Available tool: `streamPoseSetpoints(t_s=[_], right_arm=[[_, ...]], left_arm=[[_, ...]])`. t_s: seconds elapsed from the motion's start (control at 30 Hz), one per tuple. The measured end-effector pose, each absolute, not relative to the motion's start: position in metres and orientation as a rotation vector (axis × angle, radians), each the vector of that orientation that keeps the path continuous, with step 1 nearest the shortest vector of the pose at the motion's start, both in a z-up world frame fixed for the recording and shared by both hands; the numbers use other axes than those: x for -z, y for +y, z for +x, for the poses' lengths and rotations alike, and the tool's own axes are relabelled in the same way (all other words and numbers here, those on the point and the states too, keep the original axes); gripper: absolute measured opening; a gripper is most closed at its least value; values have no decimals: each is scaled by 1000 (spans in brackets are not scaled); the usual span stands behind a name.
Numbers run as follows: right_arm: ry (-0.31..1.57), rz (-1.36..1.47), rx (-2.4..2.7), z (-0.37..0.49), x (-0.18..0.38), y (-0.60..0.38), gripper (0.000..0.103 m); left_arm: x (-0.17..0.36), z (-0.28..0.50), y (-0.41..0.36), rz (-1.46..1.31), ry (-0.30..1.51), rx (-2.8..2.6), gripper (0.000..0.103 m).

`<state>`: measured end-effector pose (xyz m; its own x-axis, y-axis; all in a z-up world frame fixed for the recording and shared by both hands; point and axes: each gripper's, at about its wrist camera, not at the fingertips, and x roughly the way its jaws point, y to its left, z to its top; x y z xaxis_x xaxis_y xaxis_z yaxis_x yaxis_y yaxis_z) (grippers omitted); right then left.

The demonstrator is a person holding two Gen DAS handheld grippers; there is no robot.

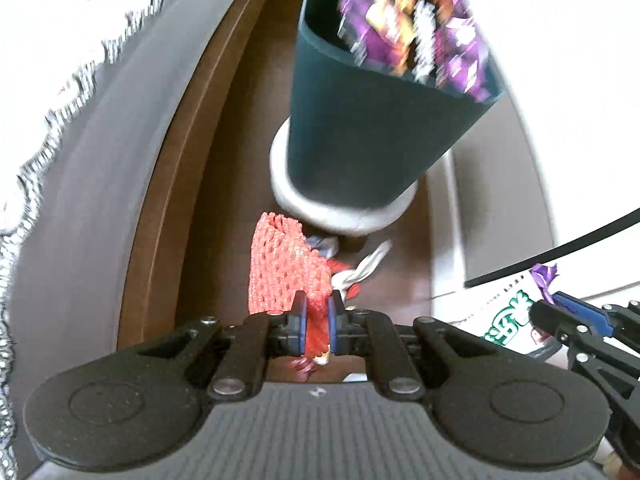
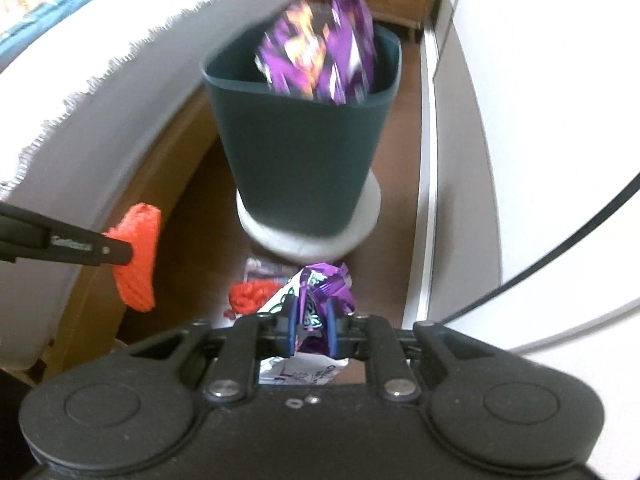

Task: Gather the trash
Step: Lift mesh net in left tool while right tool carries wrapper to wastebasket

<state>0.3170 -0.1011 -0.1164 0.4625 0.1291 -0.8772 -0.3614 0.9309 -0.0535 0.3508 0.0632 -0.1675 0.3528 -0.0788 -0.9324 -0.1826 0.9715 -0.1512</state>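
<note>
A dark teal bin [image 1: 352, 132] stands on a white round base [image 1: 344, 212] on the brown floor, with a purple snack bag [image 1: 416, 28] sticking out of its top. My left gripper [image 1: 318, 320] is shut on a red mesh net [image 1: 276, 264], held in front of the bin. My right gripper [image 2: 311, 324] is shut on a crumpled purple and white wrapper [image 2: 320, 284], just short of the bin [image 2: 300, 140]. The right gripper shows at the lower right of the left wrist view [image 1: 560, 320]. The left gripper's finger [image 2: 80, 246] and net [image 2: 138, 256] show at the left of the right wrist view.
More red netting [image 2: 250, 298] and a small wrapper [image 2: 264, 270] lie on the floor by the bin's base. A bed with a fringed white cover [image 1: 72, 52] runs along the left. A white wall or door [image 2: 540, 100] and a black cable [image 2: 580, 248] are on the right.
</note>
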Motion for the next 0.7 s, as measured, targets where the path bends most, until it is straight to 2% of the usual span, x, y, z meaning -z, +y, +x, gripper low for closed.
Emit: streamPoseSetpoints(t_s=[0.47,0.7], right_arm=[[685,-338,-261,337,-31,-93,13],[569,-427,-213,377,-59,-84,13]], left_arm=[[18,368,58,-210,920,-23,9],[-24,402,52,-178,830,5,9]])
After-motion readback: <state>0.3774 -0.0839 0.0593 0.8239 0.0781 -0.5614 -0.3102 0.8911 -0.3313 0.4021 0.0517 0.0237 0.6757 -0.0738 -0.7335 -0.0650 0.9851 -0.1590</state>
